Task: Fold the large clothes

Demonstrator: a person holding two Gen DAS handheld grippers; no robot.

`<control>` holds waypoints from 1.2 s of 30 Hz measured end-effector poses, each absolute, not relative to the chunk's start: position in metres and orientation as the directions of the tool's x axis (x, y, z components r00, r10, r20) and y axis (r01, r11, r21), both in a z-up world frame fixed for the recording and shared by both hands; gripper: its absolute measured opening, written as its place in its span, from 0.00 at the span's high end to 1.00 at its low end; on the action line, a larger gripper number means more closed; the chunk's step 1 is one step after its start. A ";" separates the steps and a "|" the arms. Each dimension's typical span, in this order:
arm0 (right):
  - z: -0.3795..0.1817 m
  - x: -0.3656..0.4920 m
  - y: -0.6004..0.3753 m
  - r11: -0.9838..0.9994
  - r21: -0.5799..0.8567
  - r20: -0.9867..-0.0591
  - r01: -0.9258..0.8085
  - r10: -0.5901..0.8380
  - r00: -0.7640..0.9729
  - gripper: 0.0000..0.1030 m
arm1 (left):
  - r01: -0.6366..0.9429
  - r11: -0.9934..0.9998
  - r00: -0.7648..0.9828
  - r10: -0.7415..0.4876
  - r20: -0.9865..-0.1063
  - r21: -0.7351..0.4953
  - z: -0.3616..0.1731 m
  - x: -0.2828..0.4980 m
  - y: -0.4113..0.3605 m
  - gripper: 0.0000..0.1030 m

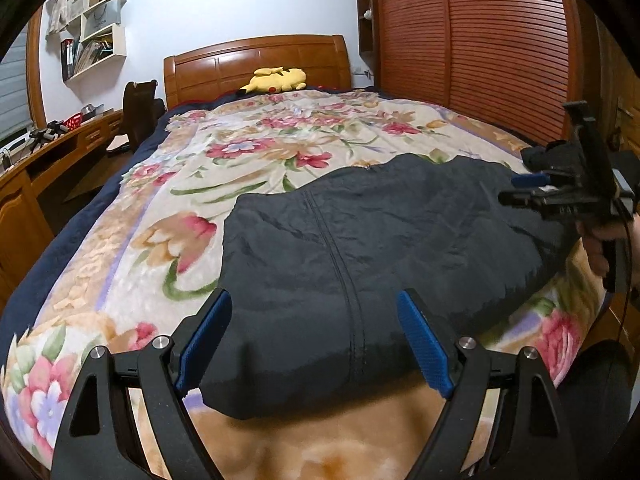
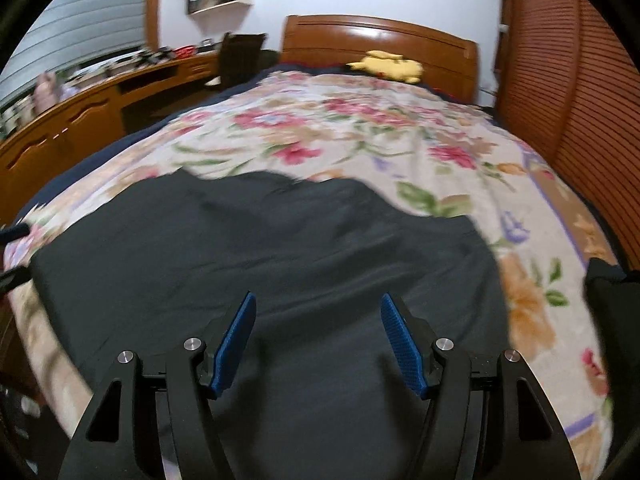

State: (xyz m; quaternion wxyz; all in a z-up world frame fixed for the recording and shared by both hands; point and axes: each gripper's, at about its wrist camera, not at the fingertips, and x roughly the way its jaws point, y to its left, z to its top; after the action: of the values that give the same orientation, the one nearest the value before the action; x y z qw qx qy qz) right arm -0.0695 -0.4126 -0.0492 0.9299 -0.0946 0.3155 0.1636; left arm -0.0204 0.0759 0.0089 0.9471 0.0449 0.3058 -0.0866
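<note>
A large dark grey-black garment (image 1: 360,248) lies spread on the floral blanket near the foot of the bed, a stitched seam running down its middle. The same garment (image 2: 260,264) fills the near half of the right wrist view. My left gripper (image 1: 314,300) hovers over its near edge, blue pads wide apart, nothing between them. My right gripper (image 2: 318,304) hangs above the cloth, jaws open and empty. Seen from the left wrist, the right gripper (image 1: 524,188) is at the garment's right end, held by a hand (image 1: 604,248).
The floral blanket (image 1: 248,152) covers a bed with a wooden headboard (image 1: 256,64). A yellow plush toy (image 1: 276,79) lies by the headboard. A wooden desk (image 1: 48,152) and chair stand at the left, a slatted wooden wardrobe (image 1: 480,40) at the right. Another dark item (image 2: 612,300) lies at the bed's right edge.
</note>
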 end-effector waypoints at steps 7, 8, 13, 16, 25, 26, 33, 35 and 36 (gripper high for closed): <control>-0.068 -0.090 -0.402 0.902 -0.026 -0.621 -0.431 0.323 0.714 0.35 | 0.175 0.984 0.779 -0.124 -0.614 0.023 -0.007 -0.018 0.073 0.17; -0.069 -0.092 -0.402 0.900 -0.029 -0.620 -0.434 0.324 0.715 0.35 | 0.172 0.985 0.775 -0.121 -0.620 0.023 -0.011 -0.017 0.073 0.17; -0.076 -0.106 -0.401 0.902 -0.052 -0.595 -0.428 0.316 0.739 0.35 | 0.168 0.986 0.759 -0.133 -0.637 -0.006 -0.024 -0.016 0.076 0.16; -0.093 -0.102 -0.405 0.899 -0.037 -0.638 -0.436 0.315 0.703 0.35 | 0.167 0.986 0.744 -0.138 -0.654 -0.018 -0.032 -0.018 0.075 0.16; -0.087 -0.099 -0.396 0.912 -0.079 -0.636 -0.402 0.264 0.725 0.35 | 0.121 0.992 0.739 -0.104 -0.666 -0.020 -0.037 -0.028 0.073 0.16; -0.080 -0.103 -0.396 0.916 -0.061 -0.625 -0.396 0.274 0.730 0.35 | 0.118 0.993 0.736 -0.103 -0.669 -0.022 -0.037 -0.028 0.074 0.16; -0.073 -0.107 -0.376 0.899 -0.038 -0.599 -0.435 0.328 0.730 0.35 | 0.067 0.998 0.758 -0.049 -0.651 0.003 -0.029 -0.046 0.081 0.16; -0.088 -0.100 -0.368 0.893 -0.073 -0.638 -0.445 0.301 0.708 0.35 | 0.058 0.998 0.766 -0.055 -0.640 -0.017 -0.027 -0.055 0.088 0.16; -0.096 -0.098 -0.365 0.890 -0.077 -0.656 -0.450 0.295 0.695 0.35 | 0.052 0.998 0.767 -0.057 -0.639 -0.026 -0.026 -0.058 0.092 0.16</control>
State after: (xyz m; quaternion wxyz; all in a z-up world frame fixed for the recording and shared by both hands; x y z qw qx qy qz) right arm -0.0975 -0.3651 -0.0956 0.9131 -0.1165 0.3332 0.2038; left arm -0.0581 0.0917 -0.0261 0.9400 -0.0036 0.3398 -0.0289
